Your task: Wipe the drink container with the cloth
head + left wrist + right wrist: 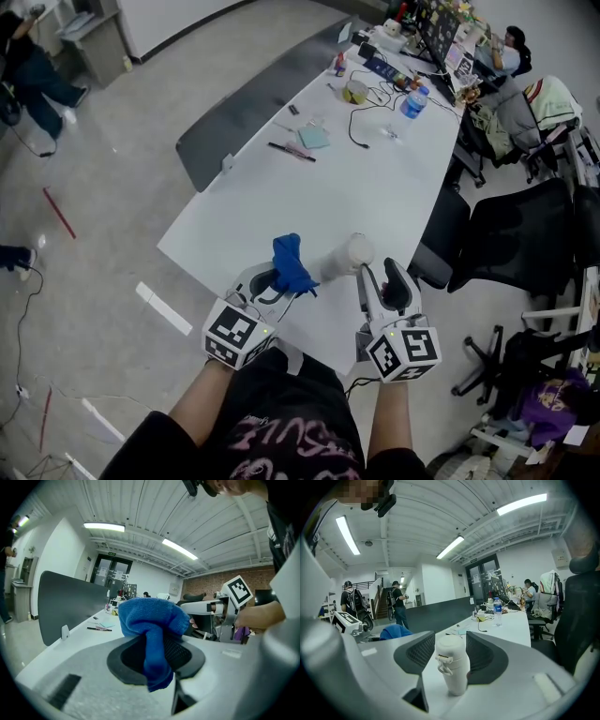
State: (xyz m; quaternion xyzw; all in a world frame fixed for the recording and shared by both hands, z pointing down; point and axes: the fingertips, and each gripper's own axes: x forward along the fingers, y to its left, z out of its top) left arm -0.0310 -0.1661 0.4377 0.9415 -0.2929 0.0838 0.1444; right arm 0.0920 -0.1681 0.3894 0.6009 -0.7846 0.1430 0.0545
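The blue cloth (150, 616) is pinched between the closed jaws of the left gripper (274, 281) and held near the drink container (452, 660), on its left. The jaws of the right gripper (380, 281) are spread on either side of the container, which is stood upright on the white table (356, 187). A water bottle (498, 611) is seen well beyond the container.

The near half of the table (309, 202) is bare, leaving open room ahead of both tongs. The drink container (452, 665) stands upright between the parted jaws of the right tongs (378, 274), and the cloth (289, 264) clamped in the left tongs (279, 281) blocks its left side. Farther off (past the bare stretch) cables (361, 117) and a water bottle (413, 101) crowd the table. Office chairs (525, 234) hem its right edge.
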